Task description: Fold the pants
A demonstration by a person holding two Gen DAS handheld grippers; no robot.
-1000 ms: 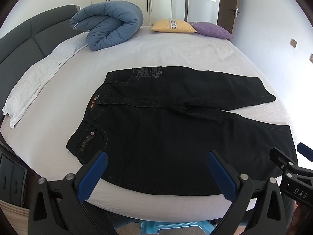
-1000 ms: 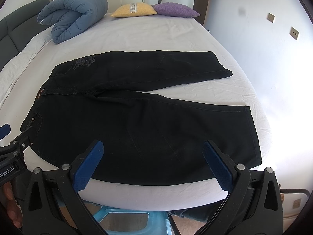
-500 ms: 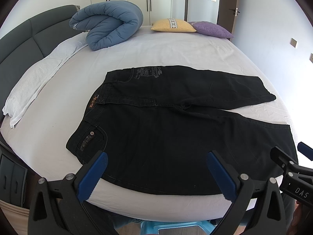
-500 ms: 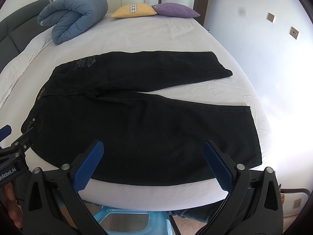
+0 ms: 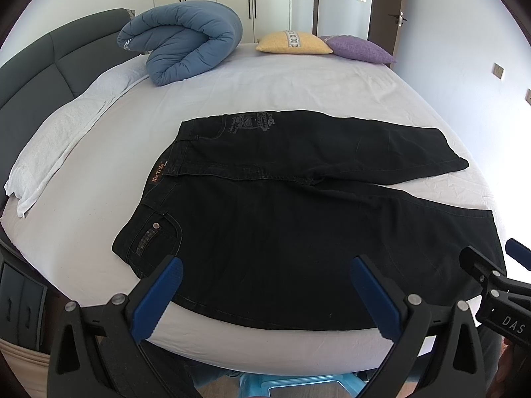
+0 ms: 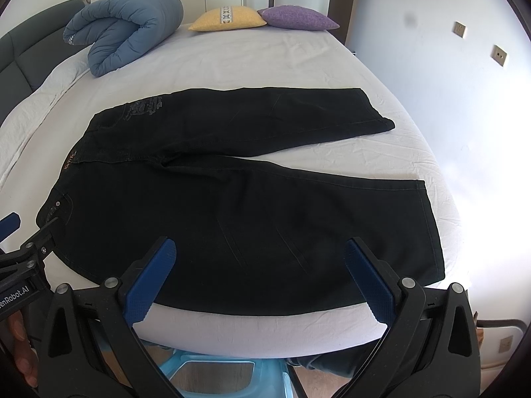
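Black pants [image 5: 282, 205] lie flat on the white bed [image 5: 298, 83], waist to the left, both legs spread to the right; they also show in the right wrist view [image 6: 249, 199]. My left gripper [image 5: 265, 272] is open and empty, hovering over the near edge of the pants by the waist pocket. My right gripper [image 6: 260, 252] is open and empty over the near leg. The right gripper also shows at the right edge of the left wrist view [image 5: 497, 285], and the left gripper shows at the left edge of the right wrist view [image 6: 23, 245].
A rolled blue duvet [image 5: 186, 49], a yellow pillow [image 5: 292, 41] and a purple pillow [image 5: 358, 48] lie at the far side. A white folded sheet [image 5: 66, 139] runs along the grey headboard [image 5: 39, 66]. A light blue stool [image 6: 212, 371] stands below the bed edge.
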